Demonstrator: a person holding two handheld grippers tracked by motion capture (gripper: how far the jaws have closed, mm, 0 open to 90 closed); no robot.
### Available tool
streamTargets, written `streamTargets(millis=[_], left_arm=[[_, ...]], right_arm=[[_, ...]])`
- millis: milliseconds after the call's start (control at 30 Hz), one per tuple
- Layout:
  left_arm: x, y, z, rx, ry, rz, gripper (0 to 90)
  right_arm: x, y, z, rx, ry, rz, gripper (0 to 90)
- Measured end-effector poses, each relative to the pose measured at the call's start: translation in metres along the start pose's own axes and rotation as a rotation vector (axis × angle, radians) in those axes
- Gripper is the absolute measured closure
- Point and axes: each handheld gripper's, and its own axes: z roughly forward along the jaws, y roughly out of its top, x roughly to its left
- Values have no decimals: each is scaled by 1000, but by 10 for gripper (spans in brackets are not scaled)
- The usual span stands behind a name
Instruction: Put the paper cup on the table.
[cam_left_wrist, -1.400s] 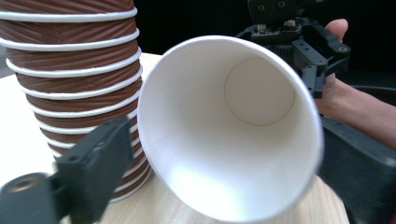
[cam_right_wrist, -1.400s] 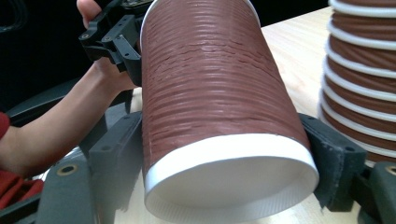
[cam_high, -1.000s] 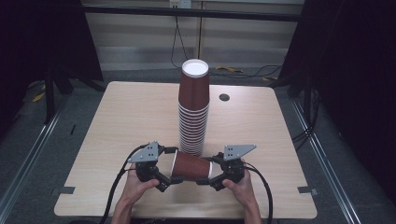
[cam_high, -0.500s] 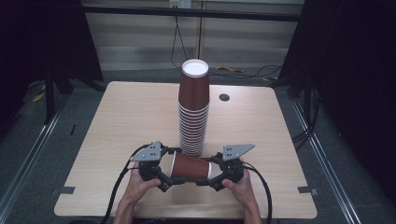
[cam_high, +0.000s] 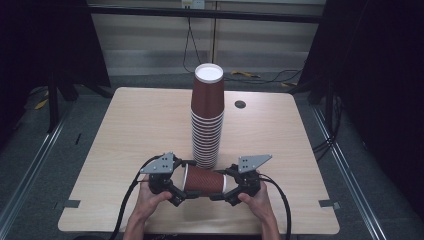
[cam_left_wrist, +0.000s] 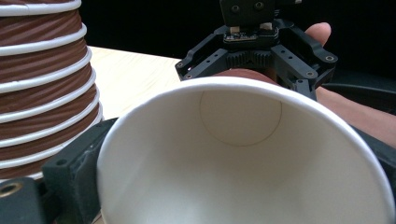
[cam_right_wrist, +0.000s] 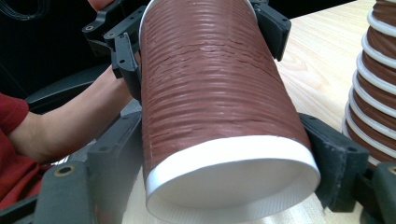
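Brown paper cup (cam_high: 202, 180) lies sideways, clamped between my left gripper (cam_high: 172, 187) and right gripper (cam_high: 231, 189). Next, I judge, comes upending it onto the stack (cam_high: 206, 125) at twelve o'clock.

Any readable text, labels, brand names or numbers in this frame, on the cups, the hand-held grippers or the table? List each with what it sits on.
None can be read.
Held cup: plain brown ribbed wall, white rims, no print.
Cup stack: the same, unprinted.
Left hand-held gripper and right hand-held gripper: black parts, grey plates, no markings legible.
Table: bare wood, no label.
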Motion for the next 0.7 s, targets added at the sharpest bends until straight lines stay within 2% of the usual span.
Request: streamTargets(millis=[100,133,200,267,433,467,500,567,700], left_arm=[[-1,1,-1,5,12,3,47],[-1,1,-2,11,37,6,48],[-1,1,-2,10,28,6,52],[-1,2,-2,21,43,9,54],[-2,2,-2,25,41,4,57],[-3,3,-2,44,71,8,56],[-3,3,-1,44,56,9,57],[-3,3,-2,46,52,6,57],[-3,6,-4,45,69,6,57]], right_arm=[[0,0,1,-3,-4,-1,206],[0,0,1,-4,-8,-2,202],[0,0,1,-6,-20,-2,184],[0,0,0,-10,-28,2,159],[1,1,0,-13,-34,-4,156],[1,0,0,-14,-36,-2,146],[1,0,-1,-14,-39,0,136],[1,0,-1,-15,-52,-3,135],[2,1,-3,-29,-59,-10,132]])
